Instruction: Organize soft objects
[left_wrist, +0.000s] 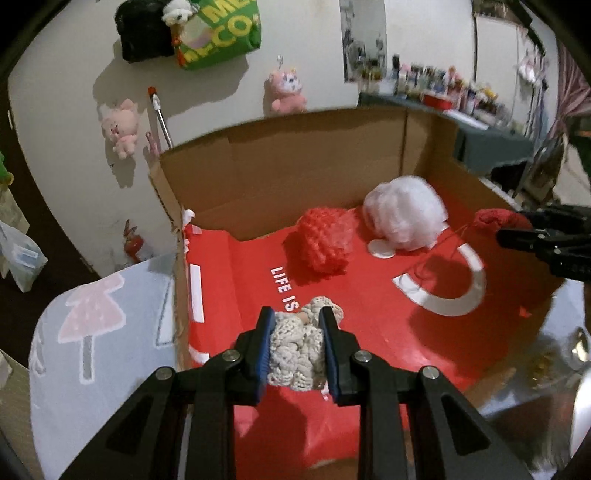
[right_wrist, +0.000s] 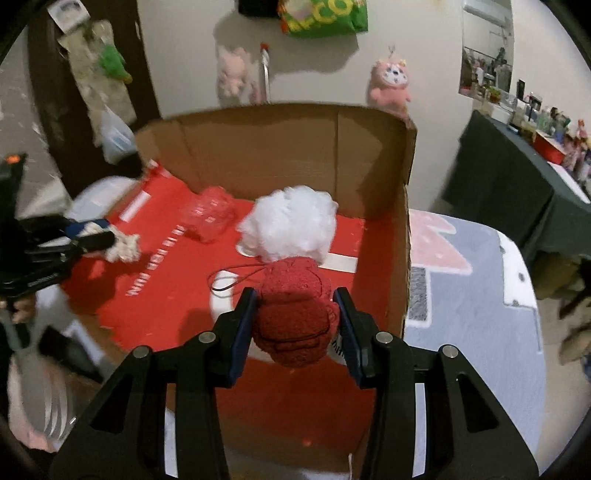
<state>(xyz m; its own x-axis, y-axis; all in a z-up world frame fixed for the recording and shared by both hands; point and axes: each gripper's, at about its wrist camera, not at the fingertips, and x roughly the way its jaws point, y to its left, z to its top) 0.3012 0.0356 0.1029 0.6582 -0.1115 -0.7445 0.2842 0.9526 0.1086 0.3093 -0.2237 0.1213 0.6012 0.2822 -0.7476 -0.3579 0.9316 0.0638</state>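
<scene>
Left wrist view: left gripper (left_wrist: 297, 347) clamps cream crochet piece (left_wrist: 295, 354) above cardboard box (left_wrist: 280, 166).

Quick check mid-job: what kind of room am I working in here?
Most likely a lived-in home room, perhaps a bedroom or playroom. Pink plush toys hang on the wall, a dark-covered side table is crowded with bottles and figurines, and the cardboard box sits on a soft tree-print blanket.

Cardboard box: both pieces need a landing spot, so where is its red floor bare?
Bare: the front-left red liner around the white lettering, and the near middle. Crowded: the back, with the red crochet piece beside the white fluff ball.
</scene>
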